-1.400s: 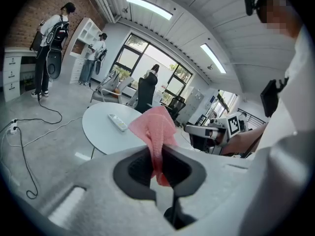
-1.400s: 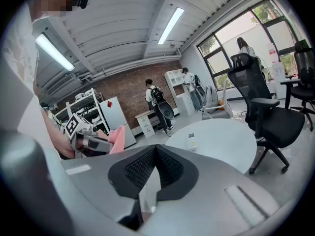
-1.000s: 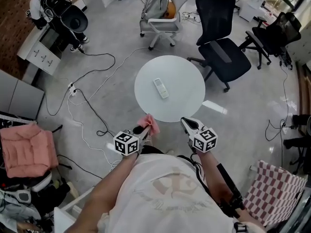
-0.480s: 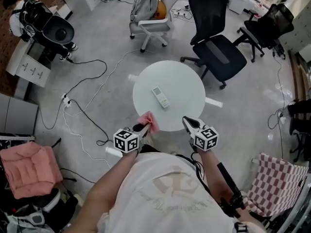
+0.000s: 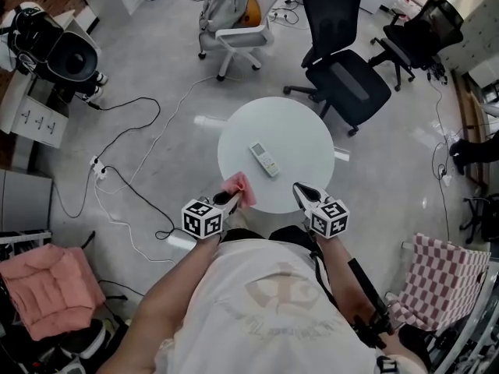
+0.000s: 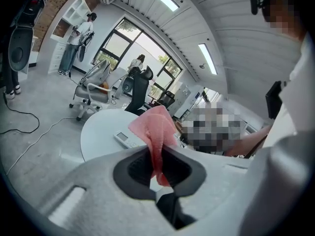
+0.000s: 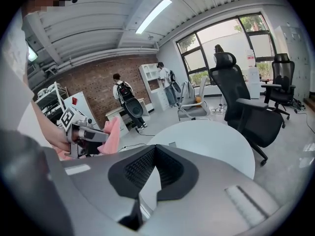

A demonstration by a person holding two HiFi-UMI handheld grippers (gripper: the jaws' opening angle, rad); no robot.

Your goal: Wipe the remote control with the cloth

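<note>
A white remote control (image 5: 264,159) lies near the middle of the round white table (image 5: 300,127); in the left gripper view the remote control (image 6: 127,139) shows beyond the jaws. My left gripper (image 5: 229,199) is shut on a pink cloth (image 5: 239,189) at the table's near left edge; the cloth (image 6: 156,134) stands up from the closed jaws. My right gripper (image 5: 300,193) is shut and empty at the near right edge. In the right gripper view the left gripper (image 7: 81,134) and cloth (image 7: 111,134) show at the left.
A black office chair (image 5: 343,72) stands behind the table, a white chair (image 5: 234,26) further back left. Cables (image 5: 125,142) run over the floor at the left. A pink cushion (image 5: 47,283) lies at the lower left, a checked cloth (image 5: 440,283) at the lower right.
Both grippers have moved forward to the table's near edge, and the table and remote now sit closer. The cloth stays held in the left gripper.
</note>
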